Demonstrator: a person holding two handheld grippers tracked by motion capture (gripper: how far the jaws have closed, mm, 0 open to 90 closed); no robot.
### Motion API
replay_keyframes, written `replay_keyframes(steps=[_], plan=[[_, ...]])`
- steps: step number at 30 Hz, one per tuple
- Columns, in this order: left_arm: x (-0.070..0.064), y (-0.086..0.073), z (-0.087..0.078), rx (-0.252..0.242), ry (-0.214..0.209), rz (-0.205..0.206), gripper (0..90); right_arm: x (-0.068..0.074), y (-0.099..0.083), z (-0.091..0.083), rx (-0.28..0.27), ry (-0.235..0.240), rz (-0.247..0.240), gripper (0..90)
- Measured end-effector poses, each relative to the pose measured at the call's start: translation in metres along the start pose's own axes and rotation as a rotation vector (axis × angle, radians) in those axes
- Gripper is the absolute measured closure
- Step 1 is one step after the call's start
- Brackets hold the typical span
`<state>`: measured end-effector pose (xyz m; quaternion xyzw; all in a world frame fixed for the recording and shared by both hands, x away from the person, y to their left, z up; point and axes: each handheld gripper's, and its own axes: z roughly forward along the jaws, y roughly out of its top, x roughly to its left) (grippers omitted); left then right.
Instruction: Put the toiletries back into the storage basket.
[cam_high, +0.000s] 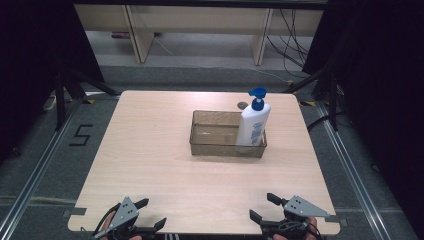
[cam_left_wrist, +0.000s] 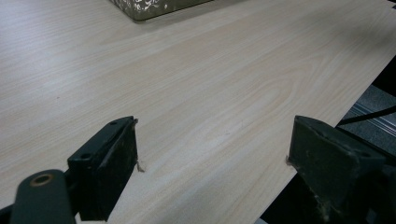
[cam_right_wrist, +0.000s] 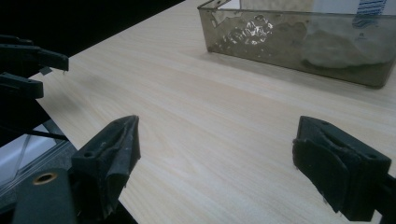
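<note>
One wooden table (cam_high: 150, 170), one clear rectangular bin (cam_high: 215, 147), one white pump bottle (cam_high: 252, 125) with blue pump standing inside it, one small round dark object (cam_high: 242, 105) behind the bin, two handheld grippers, left gripper (cam_high: 150, 212), right gripper (cam_high: 265, 206).

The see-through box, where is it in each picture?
High view: the see-through box sits mid-table, right of centre, a pump bottle standing in its right end.
Left gripper view: one corner at the top edge.
Right gripper view: upper right.
Shared landmark: the wooden table.
</note>
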<state>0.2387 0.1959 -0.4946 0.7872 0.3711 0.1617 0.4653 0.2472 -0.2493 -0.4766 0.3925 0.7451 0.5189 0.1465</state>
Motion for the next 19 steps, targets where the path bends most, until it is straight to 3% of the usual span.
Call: replay_keyframes(steps=[3,4,5,19], plan=[[-0.0010,-0.0004,0.0018,-0.014,0.002,-0.017,14.8,0.0016,-0.0006,-0.0012,-0.013,0.006,0.006,15.5],[0.0007,-0.0006,0.0010,-0.001,0.002,0.000,14.8,0.0047,-0.0013,-0.0027,0.002,0.010,0.046,15.5],[0.0007,-0.0008,0.0013,-0.003,0.005,-0.004,14.8,0.0020,-0.0013,-0.0022,-0.014,0.008,0.007,15.6],[0.0013,-0.0011,0.0017,-0.001,0.013,-0.006,14.8,0.0014,-0.0036,-0.0075,-0.022,0.005,0.015,15.6]])
